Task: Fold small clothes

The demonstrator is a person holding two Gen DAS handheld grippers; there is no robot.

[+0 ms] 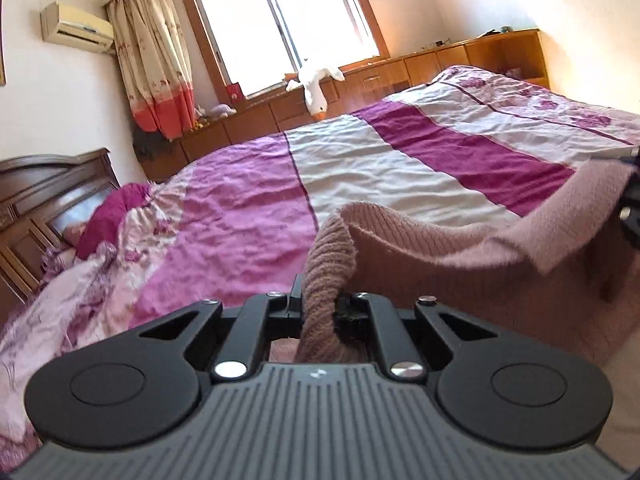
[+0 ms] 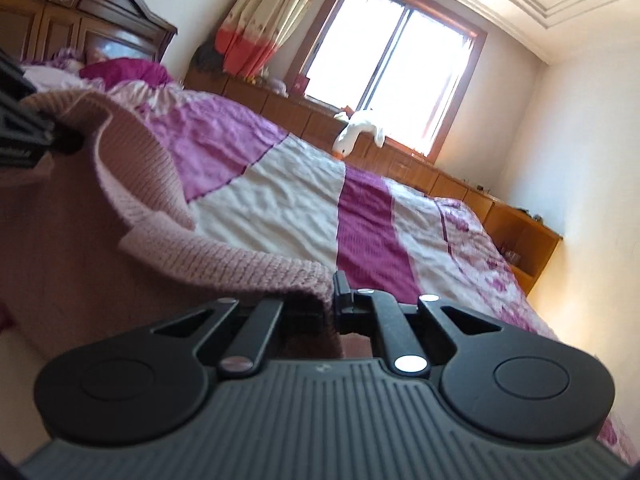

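Observation:
A pink knit sweater hangs stretched between my two grippers above the bed. My left gripper is shut on a ribbed edge of the sweater, which bunches between the fingers. My right gripper is shut on another ribbed edge of the sweater. In the left wrist view the right gripper shows at the far right edge, holding the cloth. In the right wrist view the left gripper shows at the far left, holding the other end. The sweater's lower part hangs out of sight.
The bed has a purple, white and magenta striped cover, with a dark wooden headboard and crumpled bedding at its head. Wooden cabinets run under the window, with a white goose plush on them.

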